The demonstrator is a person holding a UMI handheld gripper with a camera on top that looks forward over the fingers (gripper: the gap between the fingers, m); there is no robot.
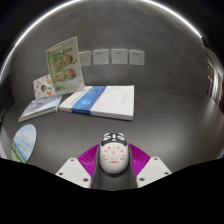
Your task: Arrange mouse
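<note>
A white mouse [112,155] with a red printed pattern and a dark front end sits between my gripper's fingers, over the dark grey table [160,110]. Both magenta pads [89,157] press against its sides, so my gripper [112,160] is shut on the mouse. The mouse's underside and whether it touches the table are hidden.
A white and blue book [100,99] lies just beyond the mouse. Left of it are a leaflet [45,86] and a flat sheet [40,108]. A picture card [65,57] leans further back. Several small white labels [110,57] line the far edge. A round object [22,140] lies left.
</note>
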